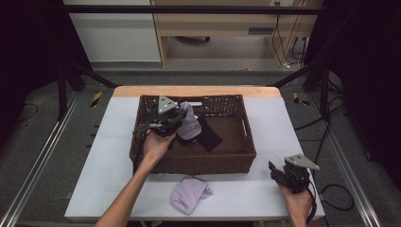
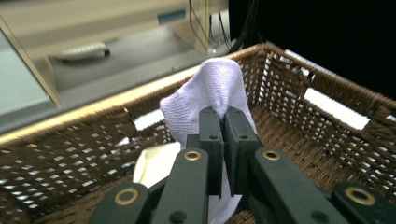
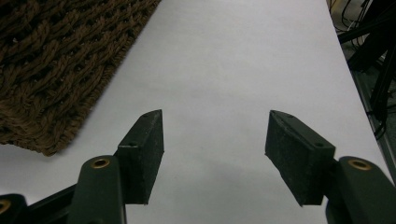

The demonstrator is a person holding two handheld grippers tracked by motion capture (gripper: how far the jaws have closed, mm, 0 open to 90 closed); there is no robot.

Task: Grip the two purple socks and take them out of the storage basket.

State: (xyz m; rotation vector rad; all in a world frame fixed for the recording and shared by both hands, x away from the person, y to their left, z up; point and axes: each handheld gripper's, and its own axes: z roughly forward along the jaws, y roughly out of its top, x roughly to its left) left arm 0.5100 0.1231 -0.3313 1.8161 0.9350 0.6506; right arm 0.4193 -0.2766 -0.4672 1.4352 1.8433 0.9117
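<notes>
Left gripper (image 1: 176,118): we record it just left of centre in the high view, over the wicker basket (image 1: 239,163), carried by the left hand (image 1: 156,144). In the left gripper view (image 2: 223,122) its jaws stand pressed together on a fold of a lavender sock (image 2: 210,93), which rises above the pads as a rounded peak and hangs below them toward the basket floor. In the high view we see the same sock (image 1: 190,125) draped from the gripper, inside the basket's left half.

Right gripper (image 1: 279,176): lower right of the high view, held by the right hand (image 1: 299,201) above the white table top (image 1: 265,198), well apart from the basket's front right corner. In the right gripper view (image 3: 214,154) the jaws stand parted with nothing between them but bare table; the basket's woven corner (image 3: 56,70) lies in the upper left of that frame.

Further items we list: a black sock (image 1: 208,135) lying on the basket floor, just right of the held sock; a second lavender sock (image 1: 189,193) crumpled on the table in front of the basket, bottom centre of the high view; a pale cloth item (image 2: 156,163) on the basket floor, lower left of the left gripper view.
</notes>
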